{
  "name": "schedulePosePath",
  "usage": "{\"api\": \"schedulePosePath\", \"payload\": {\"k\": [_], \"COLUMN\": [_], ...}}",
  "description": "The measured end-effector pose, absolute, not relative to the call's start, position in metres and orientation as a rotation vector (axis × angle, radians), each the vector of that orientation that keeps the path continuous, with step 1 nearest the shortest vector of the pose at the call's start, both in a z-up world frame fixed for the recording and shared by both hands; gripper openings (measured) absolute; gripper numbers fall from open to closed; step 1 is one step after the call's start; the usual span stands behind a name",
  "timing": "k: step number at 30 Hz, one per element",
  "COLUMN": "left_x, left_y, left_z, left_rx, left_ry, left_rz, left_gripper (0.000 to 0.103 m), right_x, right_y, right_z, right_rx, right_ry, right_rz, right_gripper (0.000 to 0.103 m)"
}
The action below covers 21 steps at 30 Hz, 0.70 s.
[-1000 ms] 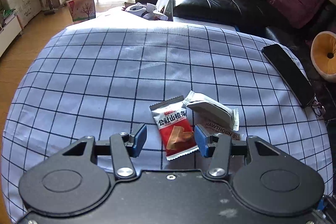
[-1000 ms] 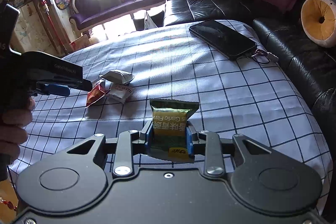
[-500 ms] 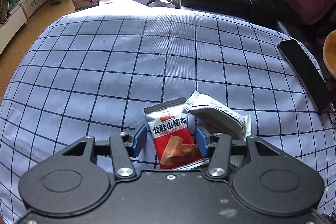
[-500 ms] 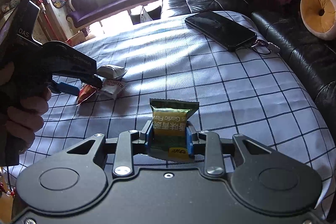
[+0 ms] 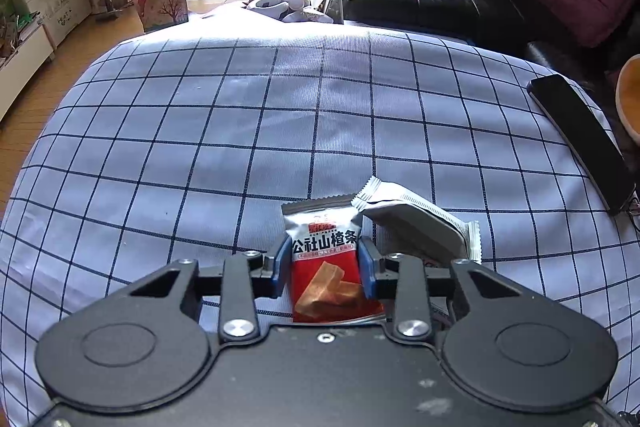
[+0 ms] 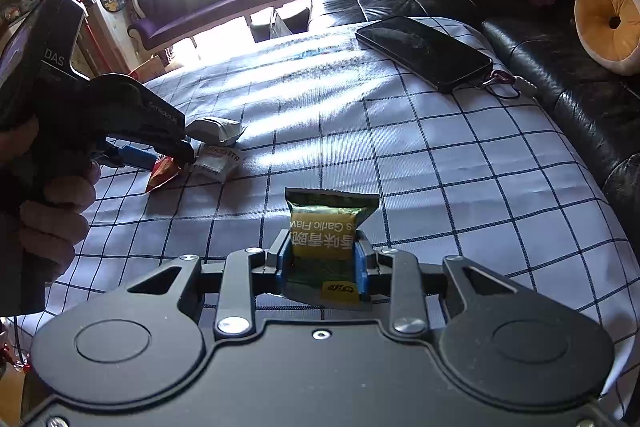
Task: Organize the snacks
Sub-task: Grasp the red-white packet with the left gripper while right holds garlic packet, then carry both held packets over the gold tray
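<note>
Your left gripper (image 5: 324,269) closing on the red snack packet (image 5: 330,267), pads touching its sides, your right gripper (image 6: 322,265) clamping the green snack packet (image 6: 328,227) above the checked cloth (image 6: 440,187)

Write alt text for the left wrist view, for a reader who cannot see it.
The left gripper is closing its blue pads on a red and silver snack packet lying on a blue checked cloth. A grey packet lies just to its right, and a black phone sits near the cloth's right edge.
</note>
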State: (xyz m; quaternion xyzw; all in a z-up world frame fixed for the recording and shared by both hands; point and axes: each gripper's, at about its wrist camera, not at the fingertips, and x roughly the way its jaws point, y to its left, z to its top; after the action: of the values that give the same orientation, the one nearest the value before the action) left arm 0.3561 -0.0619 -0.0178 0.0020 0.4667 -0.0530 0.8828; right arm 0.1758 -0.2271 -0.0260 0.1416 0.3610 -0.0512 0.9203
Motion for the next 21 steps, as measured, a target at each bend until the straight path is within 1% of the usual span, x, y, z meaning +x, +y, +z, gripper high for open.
{"api": "schedulePosePath", "payload": {"k": [6, 21], "left_x": [0.334, 0.238], "left_y": [-0.055, -0.015], "left_z": [-0.005, 0.050], "left_rx": [0.032, 0.061], "left_ry": [0.937, 0.846], "left_rz": [-0.110, -0.132], "left_gripper": [0.035, 0.035], "right_x": [0.172, 0.142], "right_y": [-0.227, -0.205], "right_z": [-0.020, 0.019], "right_rx": [0.288, 0.245], "right_ry": [0.729, 0.679], "right_rz": [-0.108, -0.072], "right_gripper": [0.040, 0.040]}}
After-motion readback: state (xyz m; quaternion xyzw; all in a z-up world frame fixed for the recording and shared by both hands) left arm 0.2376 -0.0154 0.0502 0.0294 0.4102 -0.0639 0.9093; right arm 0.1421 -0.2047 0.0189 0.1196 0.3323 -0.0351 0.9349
